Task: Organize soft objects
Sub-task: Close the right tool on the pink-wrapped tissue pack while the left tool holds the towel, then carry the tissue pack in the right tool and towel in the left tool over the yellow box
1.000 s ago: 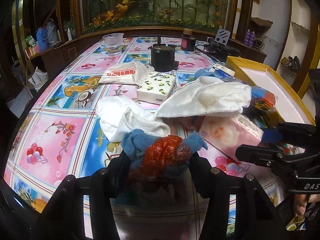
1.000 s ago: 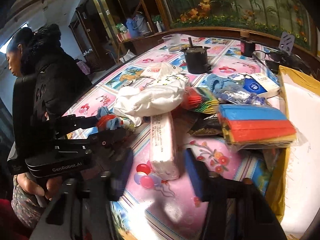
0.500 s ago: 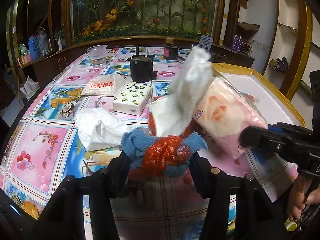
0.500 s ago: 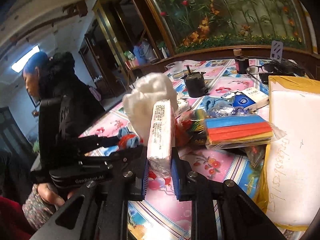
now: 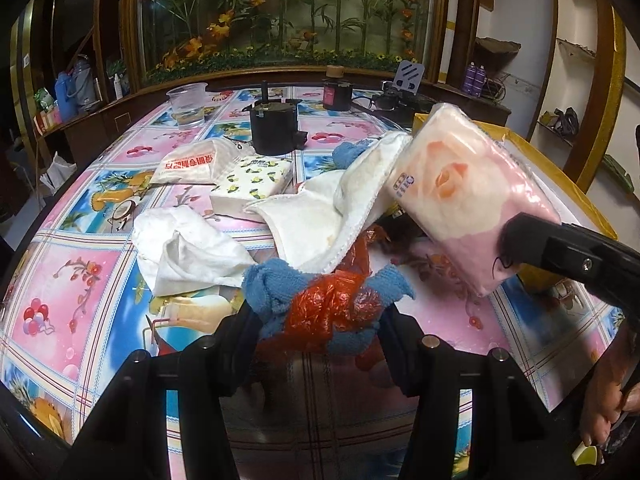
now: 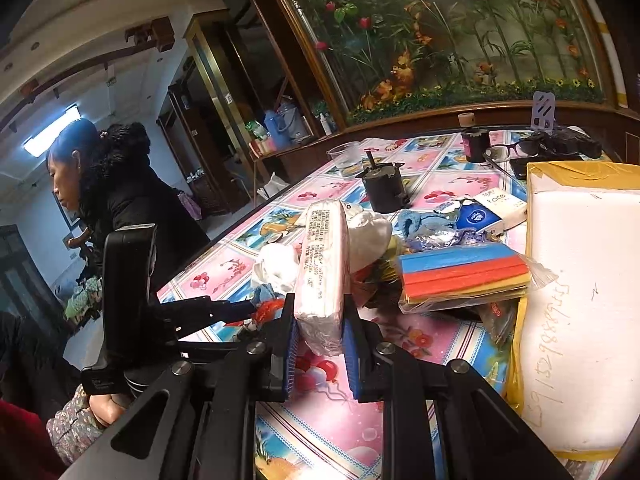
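Both sets of jaws are gripping something. Those of the right gripper (image 6: 319, 330) are squeezing nearly closed on a pink tissue pack (image 6: 322, 272), its blue pads (image 6: 290, 354) pressing the pack's two flat faces near its lower end. That pack is hanging in the air above the table, tilted, with a white cloth (image 5: 340, 216) draping off its left edge down toward the pile below. In the left wrist view the same pack (image 5: 472, 196) is showing a peach rose print, and one black finger of the right gripper is crossing its lower corner.

Jaws of the left gripper (image 5: 320, 314) are standing partly open, clamping a bundle of blue towel (image 5: 272, 288) wrapped around a crumpled red plastic bag (image 5: 332, 304); the bundle is sitting low over the near part of the table.

Beyond it, a crumpled white rag (image 5: 188, 248) is lying on the patterned tablecloth (image 5: 80, 256), and past that a lemon-print tissue box (image 5: 252, 184) is sitting just beside a flat white packet with red lettering (image 5: 192, 166). A black pot (image 5: 274, 128) and a clear plastic cup (image 5: 187, 104) are standing farther back.

To the right, a bagged stack of blue, red and yellow sponges (image 6: 464, 272) is resting against a yellow-rimmed box (image 6: 580, 178) with a white inside. A person in a dark jacket (image 6: 132, 204) is sitting at the left.
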Tool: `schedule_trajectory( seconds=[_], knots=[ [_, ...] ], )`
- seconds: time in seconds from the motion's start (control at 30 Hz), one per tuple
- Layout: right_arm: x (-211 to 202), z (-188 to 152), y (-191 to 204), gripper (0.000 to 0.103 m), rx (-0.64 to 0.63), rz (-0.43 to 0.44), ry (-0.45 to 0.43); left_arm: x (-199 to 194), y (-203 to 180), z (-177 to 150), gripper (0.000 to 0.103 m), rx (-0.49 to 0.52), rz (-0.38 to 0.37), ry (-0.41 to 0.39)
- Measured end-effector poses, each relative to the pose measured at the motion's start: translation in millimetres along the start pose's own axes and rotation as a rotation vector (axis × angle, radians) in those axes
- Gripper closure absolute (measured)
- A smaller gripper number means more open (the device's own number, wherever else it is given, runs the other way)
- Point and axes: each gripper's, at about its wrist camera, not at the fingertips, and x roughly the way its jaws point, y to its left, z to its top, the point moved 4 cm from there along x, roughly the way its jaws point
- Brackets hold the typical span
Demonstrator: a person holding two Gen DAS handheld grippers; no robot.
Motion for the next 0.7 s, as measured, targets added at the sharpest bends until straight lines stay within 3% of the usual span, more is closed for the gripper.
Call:
schedule_trajectory(
  seconds=[0.7],
  knots=[
    [-2.6, 1.8, -6.6, 0.081, 0.002, -0.096, -0.04, -14.3, -1.9, -1.6, 0.049, 0.004, 0.1, -0.088]
  ],
)
